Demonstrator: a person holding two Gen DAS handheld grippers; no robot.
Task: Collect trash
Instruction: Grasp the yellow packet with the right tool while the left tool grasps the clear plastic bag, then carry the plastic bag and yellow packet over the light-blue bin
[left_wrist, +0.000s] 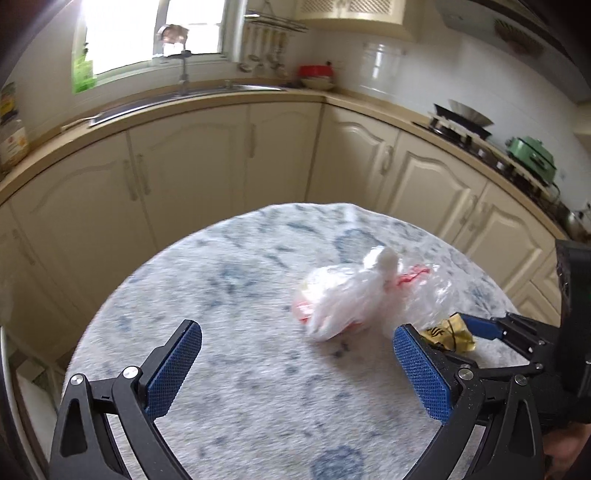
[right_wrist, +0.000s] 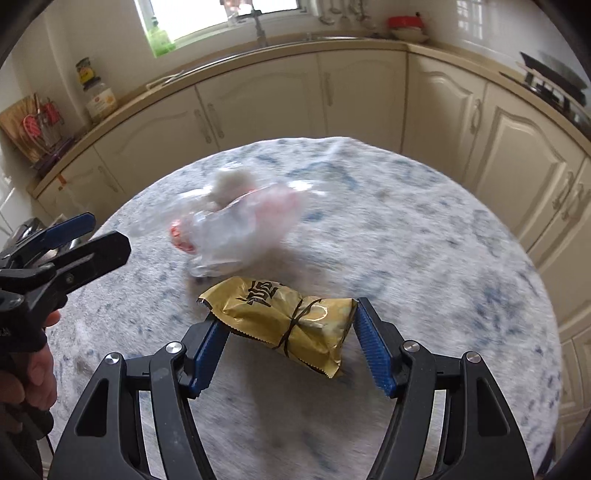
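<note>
Gold wrapper (right_wrist: 286, 323) between right jaws

Clear plastic bag (right_wrist: 236, 229) ahead of my right jaws is motion-smeared, so the red and white stuff inside can't be identified; same smear ahead of my left jaws. Gold wrapper (left_wrist: 448, 334) is mostly hidden behind my left gripper's right finger, only a corner showing, and its black print between my right jaws is too crumpled to read. Jar (right_wrist: 96, 96) label far beyond my right jaws is too small to read.
</note>
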